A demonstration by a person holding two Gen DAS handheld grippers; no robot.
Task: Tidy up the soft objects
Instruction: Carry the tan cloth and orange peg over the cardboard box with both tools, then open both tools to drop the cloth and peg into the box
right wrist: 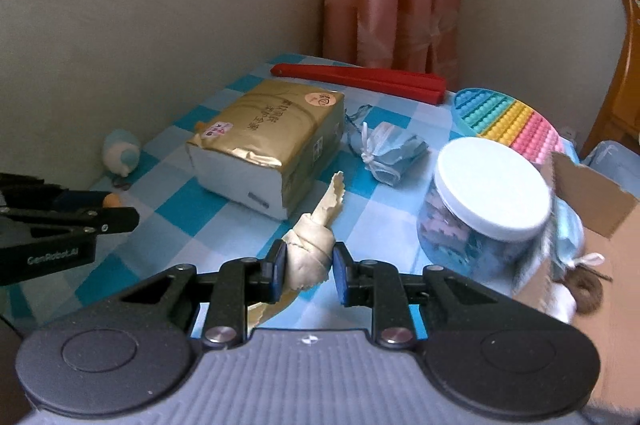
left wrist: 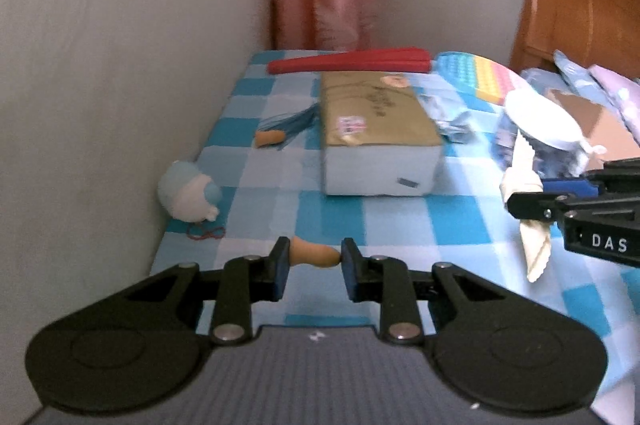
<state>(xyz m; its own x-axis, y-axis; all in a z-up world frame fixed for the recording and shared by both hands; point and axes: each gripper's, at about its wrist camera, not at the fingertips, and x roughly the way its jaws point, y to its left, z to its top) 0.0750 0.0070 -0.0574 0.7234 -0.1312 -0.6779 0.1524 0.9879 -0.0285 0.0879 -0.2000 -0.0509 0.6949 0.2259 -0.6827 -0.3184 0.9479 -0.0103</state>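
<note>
My left gripper [left wrist: 314, 259] is shut on a small orange gourd-shaped soft toy [left wrist: 314, 255], held above the blue checked cloth [left wrist: 400, 221]; it also shows at the left of the right wrist view [right wrist: 110, 201]. My right gripper [right wrist: 308, 265] is shut on a knotted cream cloth strip [right wrist: 312, 245] with zigzag ends; it shows in the left wrist view [left wrist: 524, 181] too. A second orange gourd toy [left wrist: 270, 137] lies by blue tassels. A blue and white plush [left wrist: 188, 195] lies against the wall. A bundled blue face mask [right wrist: 390, 153] lies behind the tissue pack.
A gold tissue pack [right wrist: 272, 141] stands mid-table. A red folded fan [right wrist: 360, 77] lies at the back, a rainbow pop-it mat [right wrist: 508, 121] to its right. A white-lidded jar [right wrist: 488, 201] and an open cardboard box [right wrist: 596, 209] stand at right. Wall runs along the left.
</note>
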